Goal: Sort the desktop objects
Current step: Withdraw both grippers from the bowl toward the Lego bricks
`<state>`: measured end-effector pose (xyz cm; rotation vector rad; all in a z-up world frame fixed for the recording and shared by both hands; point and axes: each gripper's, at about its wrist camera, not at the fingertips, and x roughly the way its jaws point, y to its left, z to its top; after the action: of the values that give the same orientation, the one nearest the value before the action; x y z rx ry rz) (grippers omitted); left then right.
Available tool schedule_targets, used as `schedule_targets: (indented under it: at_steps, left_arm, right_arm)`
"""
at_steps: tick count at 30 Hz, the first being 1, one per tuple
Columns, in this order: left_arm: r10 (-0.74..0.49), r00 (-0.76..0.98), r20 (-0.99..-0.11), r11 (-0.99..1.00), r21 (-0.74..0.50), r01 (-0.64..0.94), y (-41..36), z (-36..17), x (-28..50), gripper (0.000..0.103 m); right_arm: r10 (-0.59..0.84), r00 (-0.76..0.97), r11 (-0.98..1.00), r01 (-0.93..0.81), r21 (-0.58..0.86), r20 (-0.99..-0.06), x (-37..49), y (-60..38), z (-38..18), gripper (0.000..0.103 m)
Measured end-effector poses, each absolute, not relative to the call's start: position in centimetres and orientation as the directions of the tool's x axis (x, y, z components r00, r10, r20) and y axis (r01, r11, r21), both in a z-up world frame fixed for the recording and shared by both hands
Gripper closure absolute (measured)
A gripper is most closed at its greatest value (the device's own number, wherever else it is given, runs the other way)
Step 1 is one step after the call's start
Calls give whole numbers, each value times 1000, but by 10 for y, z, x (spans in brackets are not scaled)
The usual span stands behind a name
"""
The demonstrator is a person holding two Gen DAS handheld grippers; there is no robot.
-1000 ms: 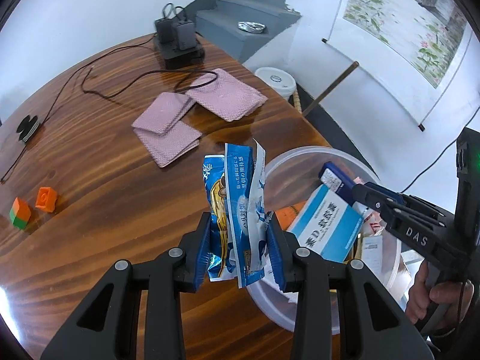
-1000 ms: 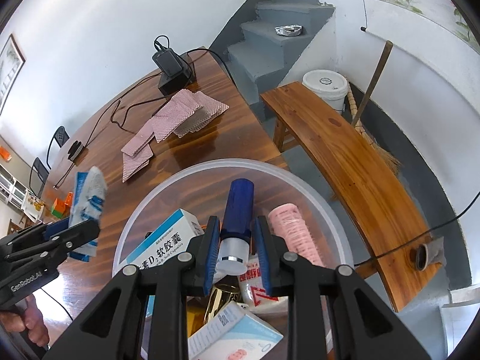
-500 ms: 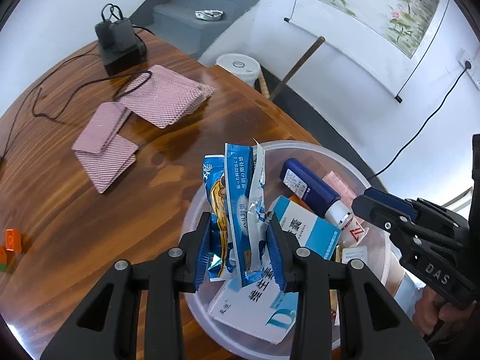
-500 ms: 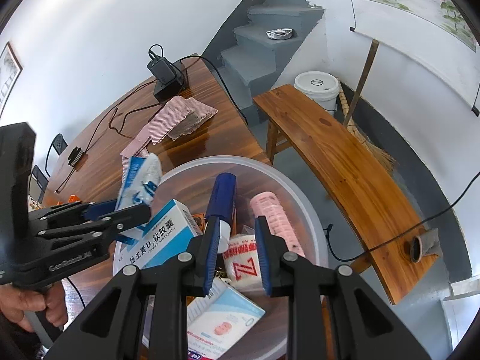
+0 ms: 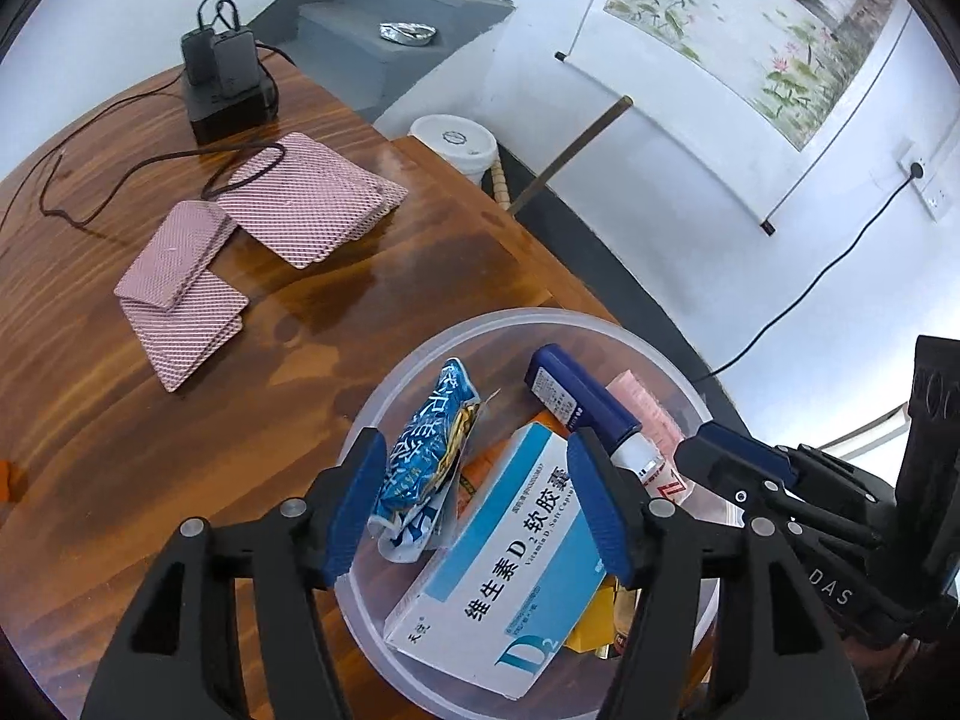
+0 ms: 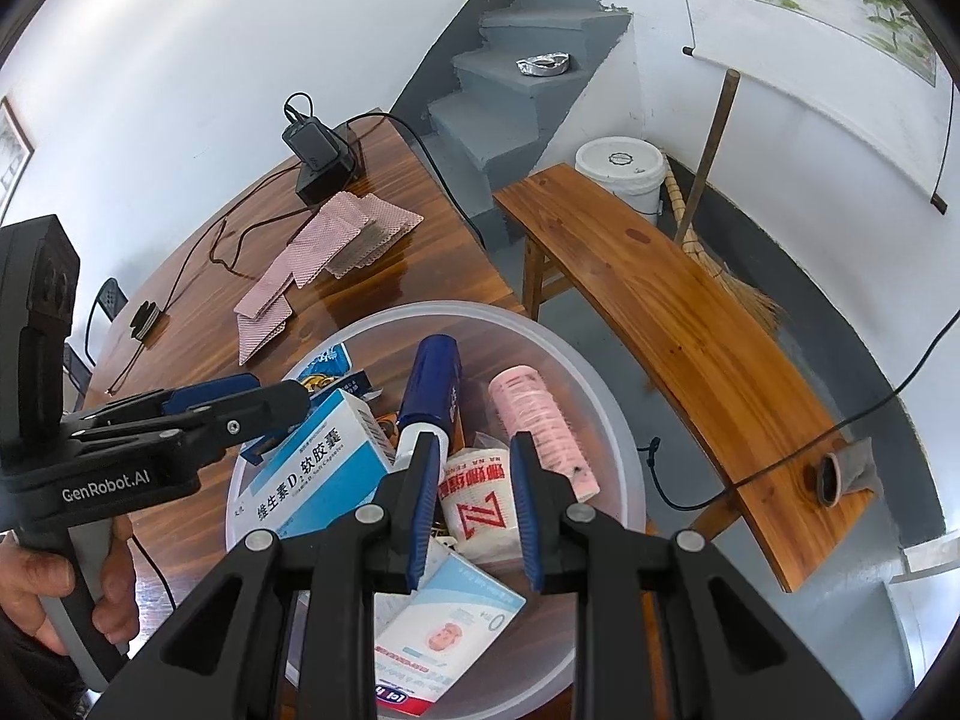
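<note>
On the glossy wooden table (image 5: 90, 420), a clear tub (image 5: 420, 354) beneath both grippers' parted, empty jaws.

Left tongs (image 5: 474, 504) spread wide; right tongs (image 6: 474, 504) parted, empty.

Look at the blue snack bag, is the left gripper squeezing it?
No, the left gripper has its fingers spread wide, and the blue snack bag lies loose in the clear bowl beside the vitamin box.
</note>
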<state>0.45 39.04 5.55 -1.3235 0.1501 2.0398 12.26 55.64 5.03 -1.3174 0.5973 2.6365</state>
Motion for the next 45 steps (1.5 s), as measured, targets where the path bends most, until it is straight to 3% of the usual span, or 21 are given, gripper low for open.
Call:
schedule_targets:
  at_steps: [13,15,17,18,36,45]
  left_arm:
    - [474,-309,-825,-807,-267,-526,346,67,7,37]
    - [465,-321,-825,-820,-266,-507,334,67,7,37]
    - [452,-335,-827,-835,-259,-486,322,68,7,37]
    - [443,-343,-828,-843,-254,-475,316,68,6,37]
    - [258,-426,-867,-962,-192,-192,173,62,3,37]
    - [204,-438,-876,-979,-190,-76,102,57,5,37]
  right_arm:
    - [-75,-628,-927,-242,287,-774,116,529,62,75]
    - [-83,-631,-929,-230,288,-772,114,523,63,66]
    - [-87,-636,-932,-219,288,-767,112,515,65,41]
    - [-85,-641,-934,-216,286,-763,111,511,66,39]
    - [-205,-617,-960,-25,279,-760,86,408,70,39]
    - [-249,-587,-959,39,280,-771,76,356,66,31]
